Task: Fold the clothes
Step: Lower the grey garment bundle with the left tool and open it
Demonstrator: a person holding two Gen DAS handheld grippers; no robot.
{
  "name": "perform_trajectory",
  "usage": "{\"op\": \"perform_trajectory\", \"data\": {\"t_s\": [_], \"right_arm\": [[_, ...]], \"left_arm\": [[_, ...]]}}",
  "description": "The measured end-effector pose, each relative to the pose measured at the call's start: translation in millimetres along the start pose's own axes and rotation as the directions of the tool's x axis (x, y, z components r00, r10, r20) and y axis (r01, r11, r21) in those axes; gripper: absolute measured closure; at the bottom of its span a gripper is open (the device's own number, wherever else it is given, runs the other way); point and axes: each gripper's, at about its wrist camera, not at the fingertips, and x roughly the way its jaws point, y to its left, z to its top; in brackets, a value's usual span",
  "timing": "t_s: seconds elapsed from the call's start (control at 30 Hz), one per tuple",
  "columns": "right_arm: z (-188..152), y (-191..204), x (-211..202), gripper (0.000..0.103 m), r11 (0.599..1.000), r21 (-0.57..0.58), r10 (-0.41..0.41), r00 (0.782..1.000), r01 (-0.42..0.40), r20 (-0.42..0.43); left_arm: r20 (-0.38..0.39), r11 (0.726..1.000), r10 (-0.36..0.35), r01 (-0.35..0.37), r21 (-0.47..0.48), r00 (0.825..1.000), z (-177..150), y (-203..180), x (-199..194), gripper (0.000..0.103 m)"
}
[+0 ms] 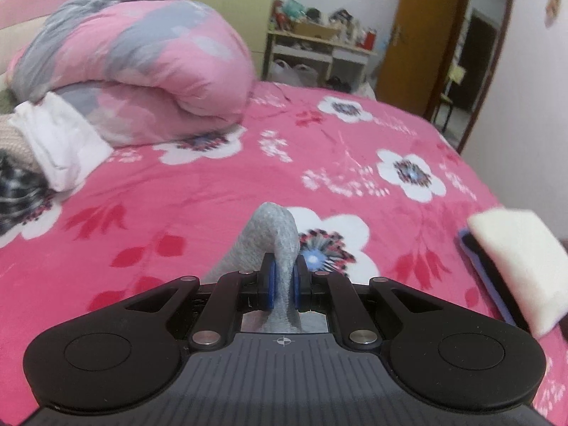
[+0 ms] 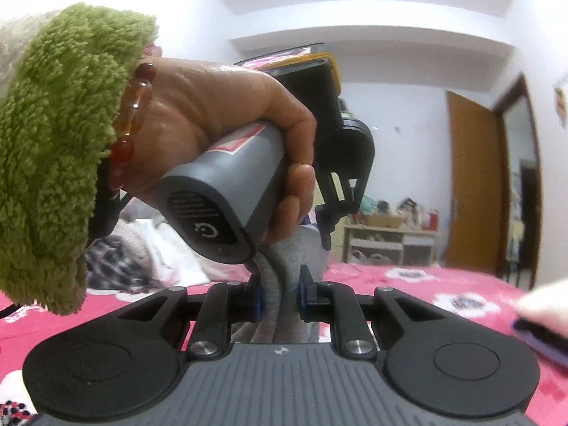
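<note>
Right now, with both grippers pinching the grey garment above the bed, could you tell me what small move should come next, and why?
Probably lower both grippers together toward the pink floral bedsheet. The left gripper and the right gripper are each shut on the grey garment, bunched and hanging rather than lying flat. The sheet ahead looks bare, so it could be spread there before folding.

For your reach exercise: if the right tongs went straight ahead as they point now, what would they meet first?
Probably the person's hand on the left tongs' handle, just beyond the grey garment; depth is uncertain.
</note>
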Motion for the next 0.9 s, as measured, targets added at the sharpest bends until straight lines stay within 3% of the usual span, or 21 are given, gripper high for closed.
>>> {"op": "perform_trajectory", "data": {"t_s": [0.07,0.2,0.3,0.33,0.4,0.47,0.5,0.57,0.6,0.73,0.8,0.9], "right_arm": [[-7,-20,-3,0.084,0.998,0.046,-0.033,0.999,0.033,-0.016],[-31,-64,4,0.084,0.974,0.198,-0.090,0.991,0.108,-0.098],[-75,-114,9,0.083,0.895,0.421,-0.054,0.971,0.150,-0.231],[-91,-133,9,0.083,0.835,0.534,-0.006,0.971,0.137,-0.239],[-123,-172,7,0.082,0.665,0.739,0.096,0.969,0.107,-0.227],[-142,-196,0,0.080,0.501,0.865,0.177,0.975,0.031,-0.137],[-144,-203,0,0.079,0.477,0.879,0.190,0.974,0.019,-0.124],[-147,-214,2,0.077,0.443,0.897,0.210,0.972,0.003,-0.107],[-146,-223,2,0.073,0.444,0.896,0.213,0.971,0.001,-0.107],[-135,-238,6,0.039,0.455,0.891,0.226,0.970,-0.019,-0.094],[-123,-229,-1,0.030,0.450,0.892,0.225,0.971,-0.027,-0.084],[-109,-220,-8,0.029,0.457,0.889,0.219,0.970,-0.005,-0.107]], "left_arm": [[-0.038,1.000,-0.028,0.028,-0.003,0.999,-6,-17,15,0.094],[-0.137,0.990,-0.138,0.132,-0.051,0.981,-23,-39,51,0.065],[-0.155,0.983,-0.182,0.176,-0.054,0.971,-42,-43,62,0.061],[-0.159,0.979,-0.200,0.193,-0.058,0.967,-47,-39,61,0.060],[-0.162,0.973,-0.229,0.222,-0.065,0.960,-55,-29,57,0.060],[-0.140,0.974,-0.226,0.219,-0.063,0.964,-60,-11,47,0.059],[-0.117,0.975,-0.219,0.214,-0.058,0.969,-62,-1,37,0.059],[-0.071,0.982,-0.188,0.186,-0.032,0.980,-73,21,19,0.057],[-0.047,0.985,-0.172,0.171,-0.019,0.984,-79,32,10,0.056],[0.036,0.994,-0.109,0.108,0.029,0.993,-104,74,-24,0.055],[0.034,0.994,-0.099,0.098,0.041,0.994,-121,84,-26,0.055],[0.034,0.994,-0.089,0.087,0.060,0.995,-143,92,-26,0.055]]}}
